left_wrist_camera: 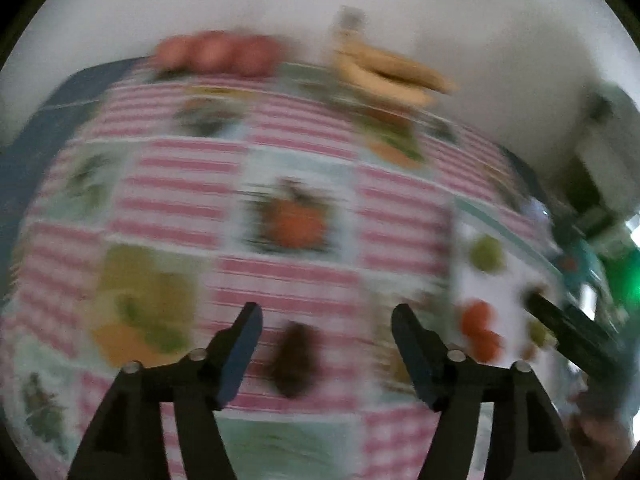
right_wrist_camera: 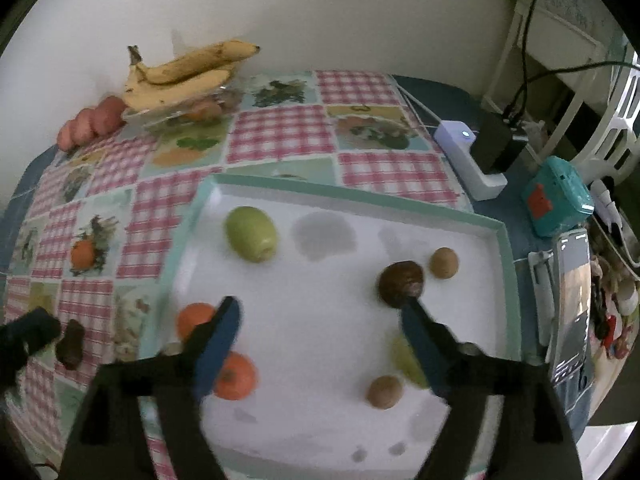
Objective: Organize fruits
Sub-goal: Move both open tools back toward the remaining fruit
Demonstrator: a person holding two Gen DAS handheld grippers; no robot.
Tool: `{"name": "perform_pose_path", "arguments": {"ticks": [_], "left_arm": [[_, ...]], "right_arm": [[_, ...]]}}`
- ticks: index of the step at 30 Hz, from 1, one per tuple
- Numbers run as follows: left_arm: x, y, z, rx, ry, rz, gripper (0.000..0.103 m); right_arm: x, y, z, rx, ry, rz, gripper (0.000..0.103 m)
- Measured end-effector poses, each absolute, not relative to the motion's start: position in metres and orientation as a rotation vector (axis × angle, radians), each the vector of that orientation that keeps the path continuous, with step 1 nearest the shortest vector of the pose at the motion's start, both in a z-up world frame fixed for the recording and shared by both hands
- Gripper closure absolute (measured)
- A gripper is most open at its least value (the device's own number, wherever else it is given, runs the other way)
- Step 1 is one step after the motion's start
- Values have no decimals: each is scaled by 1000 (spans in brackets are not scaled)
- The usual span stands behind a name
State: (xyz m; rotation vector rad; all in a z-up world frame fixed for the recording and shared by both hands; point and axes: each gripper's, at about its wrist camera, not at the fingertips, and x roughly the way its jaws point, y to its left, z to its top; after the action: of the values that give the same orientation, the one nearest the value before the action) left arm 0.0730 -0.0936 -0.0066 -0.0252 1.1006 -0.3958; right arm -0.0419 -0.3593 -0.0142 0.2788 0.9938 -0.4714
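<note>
Right claw [right_wrist_camera: 320,320] stands wide open and empty above the white tray [right_wrist_camera: 505,240]. On the tray: a green fruit [right_wrist_camera: 251,233], two oranges [right_wrist_camera: 235,376], a dark avocado [right_wrist_camera: 401,284] and two kiwis [right_wrist_camera: 444,263] (a second green fruit is partly hidden behind the right finger). Left claw [left_wrist_camera: 326,320] is open, nothing between its fingers; a dark brown fruit [left_wrist_camera: 294,360] lies on the checked cloth [left_wrist_camera: 280,280] below it, off the tray. Bananas [right_wrist_camera: 180,76] sit at the desk's far edge.
</note>
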Motion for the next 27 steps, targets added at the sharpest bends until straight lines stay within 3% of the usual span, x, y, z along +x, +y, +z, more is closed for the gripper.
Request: {"name": "perform_pose_path", "arguments": {"ticks": [4,9,12,21,27], "left_arm": [[91,-47,-13,-5,1067,-187,17],[103,-5,-11,-39,1033,-39,12],[110,14,-12,-72,1023,16,0],[124,73,5,-151,965,135,0],[128,93,12,-231,955,143,0]], "right_arm": [[-34,-338,-8,318,977,-456,16],[-19,-302,0,337,951,-436,12],[-7,-280,1,370,935,-415,11],[22,-208,11,293,826,-286,7],[35,-200,8,293,848,-215,7]]}}
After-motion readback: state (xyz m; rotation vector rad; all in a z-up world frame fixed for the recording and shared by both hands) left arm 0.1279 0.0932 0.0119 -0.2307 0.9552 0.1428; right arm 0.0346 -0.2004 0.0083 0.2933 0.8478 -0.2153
